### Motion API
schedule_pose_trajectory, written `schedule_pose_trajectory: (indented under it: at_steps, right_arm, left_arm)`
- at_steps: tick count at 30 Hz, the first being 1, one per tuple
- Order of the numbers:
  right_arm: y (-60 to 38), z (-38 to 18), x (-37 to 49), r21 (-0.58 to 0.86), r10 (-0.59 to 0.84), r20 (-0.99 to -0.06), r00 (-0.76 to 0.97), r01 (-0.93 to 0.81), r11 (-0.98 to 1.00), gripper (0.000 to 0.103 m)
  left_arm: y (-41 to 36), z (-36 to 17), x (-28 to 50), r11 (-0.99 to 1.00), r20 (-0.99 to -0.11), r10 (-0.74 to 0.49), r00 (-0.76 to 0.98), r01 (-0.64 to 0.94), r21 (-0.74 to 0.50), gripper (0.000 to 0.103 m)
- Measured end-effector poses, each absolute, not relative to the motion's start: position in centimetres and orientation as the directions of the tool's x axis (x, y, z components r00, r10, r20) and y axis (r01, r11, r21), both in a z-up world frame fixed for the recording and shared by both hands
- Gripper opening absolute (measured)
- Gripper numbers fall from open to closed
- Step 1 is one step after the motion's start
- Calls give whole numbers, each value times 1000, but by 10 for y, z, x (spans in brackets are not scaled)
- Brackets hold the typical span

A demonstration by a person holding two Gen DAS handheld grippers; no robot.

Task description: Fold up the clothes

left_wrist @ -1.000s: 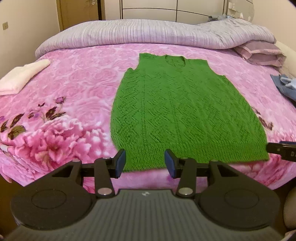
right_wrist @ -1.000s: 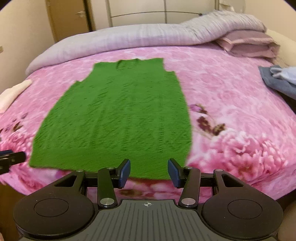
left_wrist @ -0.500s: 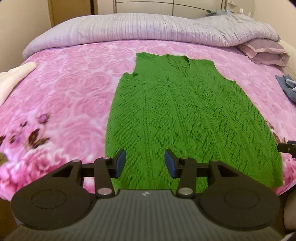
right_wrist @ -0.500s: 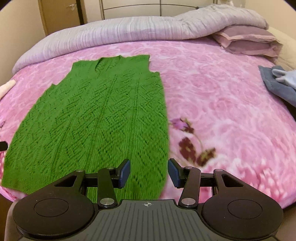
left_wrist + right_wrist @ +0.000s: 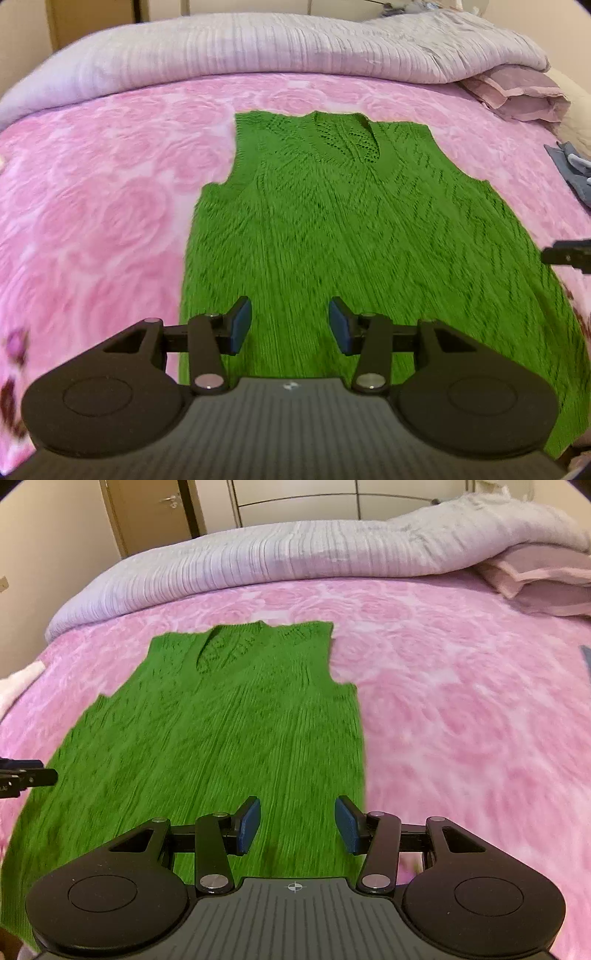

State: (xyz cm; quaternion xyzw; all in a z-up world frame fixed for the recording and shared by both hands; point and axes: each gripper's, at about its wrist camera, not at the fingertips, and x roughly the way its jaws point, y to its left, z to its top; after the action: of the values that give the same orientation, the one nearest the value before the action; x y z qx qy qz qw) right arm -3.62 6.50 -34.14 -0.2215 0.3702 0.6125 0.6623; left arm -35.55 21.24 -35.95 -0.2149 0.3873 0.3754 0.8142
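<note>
A green knitted sleeveless vest (image 5: 351,236) lies flat on the pink rose bedspread (image 5: 92,206), neck toward the far side; it also shows in the right wrist view (image 5: 221,746). My left gripper (image 5: 290,325) is open and empty over the vest's lower left part. My right gripper (image 5: 297,823) is open and empty over the vest's lower right part, close to its right edge. The right gripper's tip (image 5: 569,253) shows at the right edge of the left wrist view. The left gripper's tip (image 5: 26,777) shows at the left edge of the right wrist view.
A lilac quilt (image 5: 295,48) is bunched along the far side of the bed. Pink pillows (image 5: 517,92) lie at the far right. Blue-grey clothing (image 5: 569,166) lies at the right edge. A pale folded cloth (image 5: 18,679) lies at the left. A door (image 5: 155,509) stands behind.
Both grippers have moved forward over the bed, from the vest's bottom hem to above its lower half. The vest has not moved. Both grippers stay open.
</note>
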Motion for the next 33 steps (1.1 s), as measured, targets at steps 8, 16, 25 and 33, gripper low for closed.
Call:
schedule_pose_trajectory:
  at_steps: [8,16,25,33]
  right_arm:
    - [162,-359,23,167,615,-783,-93,-984,65,49]
    - [255,-372,78,261,622,-760,-186,-965,30,49]
    - [341,-391,103,298,613,-754,-234,-955,2,48]
    - [348,-399,94,272,623,-740,-253,-960,-67,7]
  left_arm:
    - [323,-372,-314,677,-816,409,408,-735,-27,42]
    - [432,-395,-286,630,-835,323,446,-760,-163,42]
    - [497,-406,-252,630,-805,303,509,-741,-231,42]
    - [512,-410,-236,658,-778,259,572,-695,-291,11]
